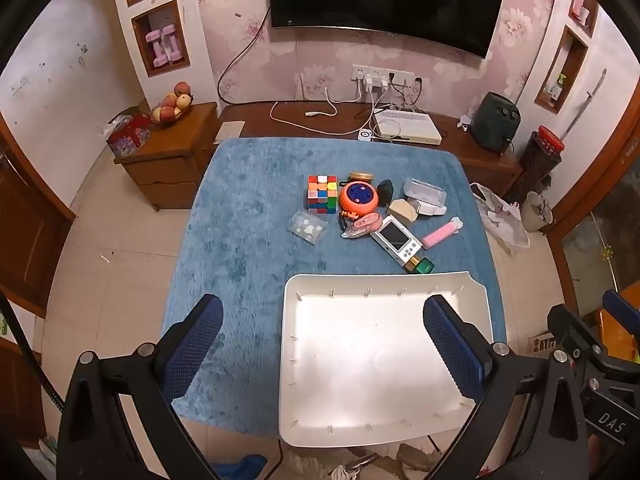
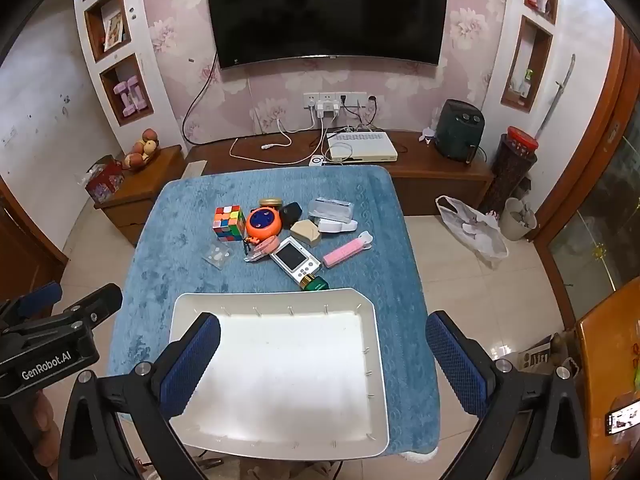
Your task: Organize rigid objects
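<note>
A white tray (image 1: 288, 320) (image 2: 378, 360) sits empty at the near edge of a blue-covered table (image 1: 240, 240) (image 2: 180, 248). Beyond it lies a cluster of small objects: a colour cube (image 1: 322, 194) (image 2: 229, 222), an orange round toy (image 1: 359, 198) (image 2: 262, 222), a white handheld device (image 1: 396, 239) (image 2: 295, 259), a pink stick (image 1: 440, 234) (image 2: 346, 252), a green bottle (image 1: 420, 265) (image 2: 316, 283) and a clear case (image 1: 425, 192) (image 2: 331, 209). My left gripper (image 1: 328, 356) hovers open above the tray's left part. My right gripper (image 2: 324, 364) hovers open above the tray, nothing between its fingers.
A wooden TV bench (image 2: 440, 168) with a white box (image 2: 362, 148), cables and a dark appliance (image 2: 458, 130) stands behind the table. A side cabinet (image 1: 172, 160) with a fruit bowl is at the left. A bag (image 2: 472, 228) and a bin (image 2: 518, 218) sit on the floor at the right.
</note>
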`<action>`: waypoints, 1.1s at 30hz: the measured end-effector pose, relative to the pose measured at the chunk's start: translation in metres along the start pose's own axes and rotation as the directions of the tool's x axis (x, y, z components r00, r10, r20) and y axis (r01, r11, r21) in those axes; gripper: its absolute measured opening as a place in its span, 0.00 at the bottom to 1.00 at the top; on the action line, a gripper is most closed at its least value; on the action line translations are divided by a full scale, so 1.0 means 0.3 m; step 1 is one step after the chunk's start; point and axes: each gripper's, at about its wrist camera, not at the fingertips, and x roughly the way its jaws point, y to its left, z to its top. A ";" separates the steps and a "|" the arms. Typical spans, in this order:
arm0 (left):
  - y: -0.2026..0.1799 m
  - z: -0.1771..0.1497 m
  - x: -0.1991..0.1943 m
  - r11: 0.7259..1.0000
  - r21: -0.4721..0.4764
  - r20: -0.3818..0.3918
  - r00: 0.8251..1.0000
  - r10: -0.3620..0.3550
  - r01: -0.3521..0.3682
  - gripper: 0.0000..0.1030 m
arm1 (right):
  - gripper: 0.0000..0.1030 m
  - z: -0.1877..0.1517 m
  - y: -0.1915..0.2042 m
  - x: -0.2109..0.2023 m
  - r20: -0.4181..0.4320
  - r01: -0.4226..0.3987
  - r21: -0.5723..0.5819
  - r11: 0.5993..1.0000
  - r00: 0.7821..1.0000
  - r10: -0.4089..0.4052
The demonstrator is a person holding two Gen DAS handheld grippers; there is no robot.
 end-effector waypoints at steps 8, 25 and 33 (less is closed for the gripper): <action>-0.002 0.000 0.000 1.000 0.009 -0.003 1.000 0.017 -0.017 0.97 | 1.00 0.001 0.009 0.011 -0.005 0.008 -0.006 1.000 1.000 -0.008; 0.001 -0.001 0.001 1.000 0.009 -0.009 1.000 0.020 -0.020 0.97 | 1.00 -0.003 0.015 0.023 -0.013 0.008 -0.007 1.000 1.000 -0.008; 0.015 0.000 0.021 1.000 0.009 -0.011 1.000 0.023 -0.023 0.97 | 1.00 0.002 0.026 0.025 -0.015 0.004 -0.003 1.000 1.000 -0.004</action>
